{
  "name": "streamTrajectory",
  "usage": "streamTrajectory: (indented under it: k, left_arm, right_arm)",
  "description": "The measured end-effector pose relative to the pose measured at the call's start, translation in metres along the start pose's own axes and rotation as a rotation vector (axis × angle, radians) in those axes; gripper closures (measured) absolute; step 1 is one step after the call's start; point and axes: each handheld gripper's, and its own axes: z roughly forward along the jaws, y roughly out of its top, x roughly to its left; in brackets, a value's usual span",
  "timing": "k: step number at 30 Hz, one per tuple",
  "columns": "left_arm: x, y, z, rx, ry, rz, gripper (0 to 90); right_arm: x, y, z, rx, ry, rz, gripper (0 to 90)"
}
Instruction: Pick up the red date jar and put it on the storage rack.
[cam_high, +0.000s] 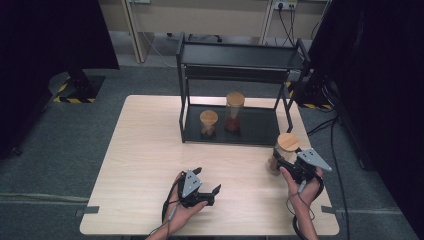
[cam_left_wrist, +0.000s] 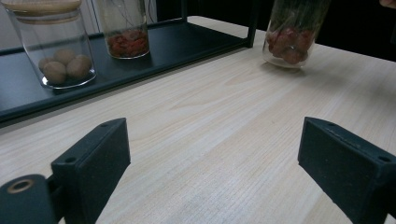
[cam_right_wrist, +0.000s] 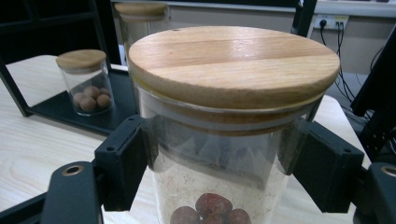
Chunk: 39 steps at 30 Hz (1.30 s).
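A glass jar with a wooden lid and red dried fruit at its bottom is at the right of the table, just in front of the rack's right leg. My right gripper is shut on it. In the right gripper view both black jaws press the glass below the lid of the jar. My left gripper rests low over the table's front middle, open and empty. In the left gripper view its jaws stand wide apart over bare wood, with the held jar far ahead, its base at the table top.
A black two-level rack stands at the back of the wooden table. On its lower shelf are a short jar of brown nuts and a taller jar of red berries.
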Motion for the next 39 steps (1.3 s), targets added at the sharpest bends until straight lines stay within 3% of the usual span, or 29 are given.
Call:
streamTrajectory:
  k: [39]
  left_arm:
    - [0.0,0.0,0.0,-0.002,-0.002,-0.001,8.7]
  right_arm:
    - [0.012,0.04,0.034,-0.019,0.036,-0.015,25.5]
